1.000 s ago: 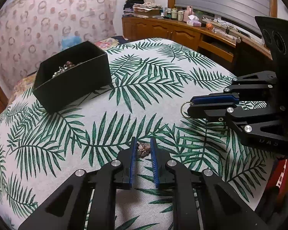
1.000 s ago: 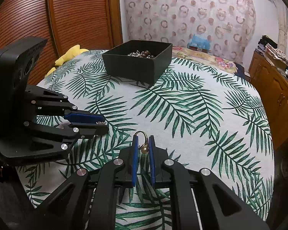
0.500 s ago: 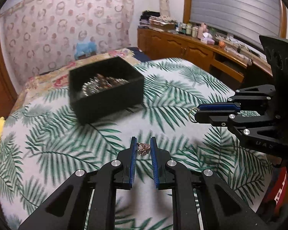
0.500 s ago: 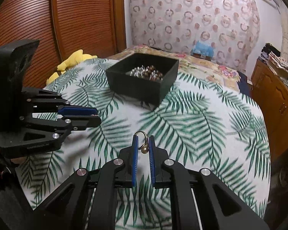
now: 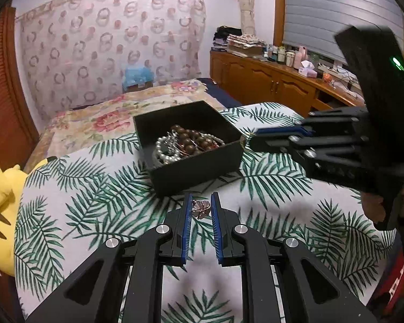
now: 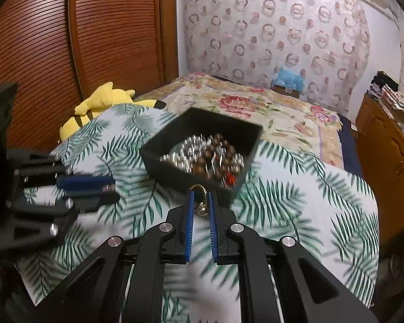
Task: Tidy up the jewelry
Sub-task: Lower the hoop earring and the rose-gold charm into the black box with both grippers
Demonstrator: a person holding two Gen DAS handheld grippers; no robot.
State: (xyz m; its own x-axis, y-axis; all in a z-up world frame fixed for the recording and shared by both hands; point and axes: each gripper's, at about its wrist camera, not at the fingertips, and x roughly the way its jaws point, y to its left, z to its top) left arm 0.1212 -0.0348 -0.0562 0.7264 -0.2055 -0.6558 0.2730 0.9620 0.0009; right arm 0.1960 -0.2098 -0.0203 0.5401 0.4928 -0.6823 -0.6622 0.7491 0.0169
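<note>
Both hand-held grippers are carrying: left hand-held gripper [image 5: 200,206] pinching a rose-gold ring [image 5: 200,209], right hand-held gripper [image 6: 200,203] pinching a gold pearl ring [image 6: 202,206]. Black jewelry box [image 5: 196,167] is sitting frame centre; next, hover over it and release.

The far side of the black box [image 6: 159,161] is smeared with blur. The yellow plush toy [image 5: 0,196] runs off the left edge.

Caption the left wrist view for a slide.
Left gripper shut on rose-gold ring near black jewelry box.
</note>
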